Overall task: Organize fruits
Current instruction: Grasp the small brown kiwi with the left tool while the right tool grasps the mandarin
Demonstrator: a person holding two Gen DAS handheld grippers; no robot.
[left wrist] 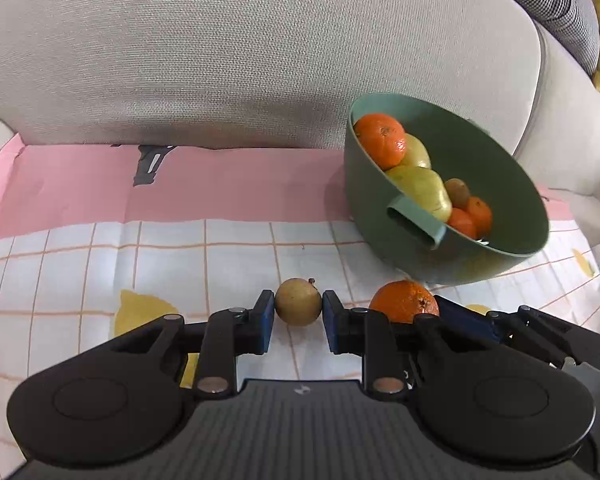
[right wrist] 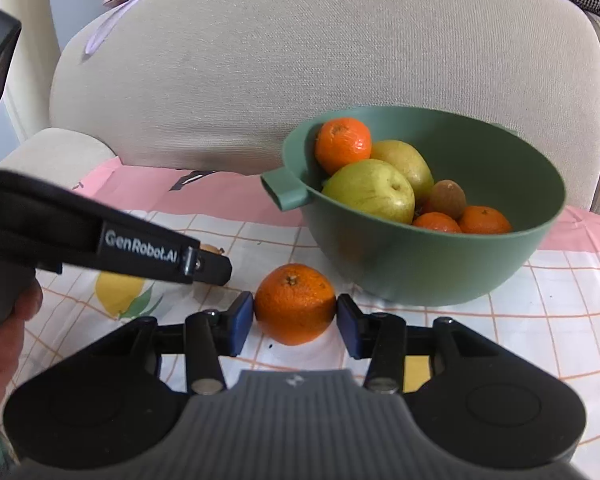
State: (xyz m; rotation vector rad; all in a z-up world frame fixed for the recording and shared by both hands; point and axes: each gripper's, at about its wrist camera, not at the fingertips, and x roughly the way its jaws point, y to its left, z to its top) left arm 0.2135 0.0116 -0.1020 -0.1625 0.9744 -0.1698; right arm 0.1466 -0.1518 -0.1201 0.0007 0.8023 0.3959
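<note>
At the bottom centre of the left wrist view, the left gripper (left wrist: 299, 311) has its jaws pinched on a small brownish-yellow round fruit (left wrist: 298, 301), blue pads pressed against its two sides at the widest part. The fruit sits low on the checked cloth (left wrist: 160, 248), stem nub at its upper right. It looks light and firm, with a smooth rind that could roll out of a shallow pinch, so a hold across the middle, as now, seems the safe one.

In the right wrist view, the right gripper (right wrist: 295, 316) pinches an orange (right wrist: 295, 303) at lower centre, pads touching its left and right flanks, stem scar facing up. The orange is likely heavier, with a pebbled skin that grips well but gives a little under hard squeezing; the equator is again the place to hold it.

Just beyond, in the right half of both views, stands the green bowl (right wrist: 420, 276), handle tab toward the left, already holding oranges, pears and a kiwi. Behind it rises the beige cushion (right wrist: 300, 60).
</note>
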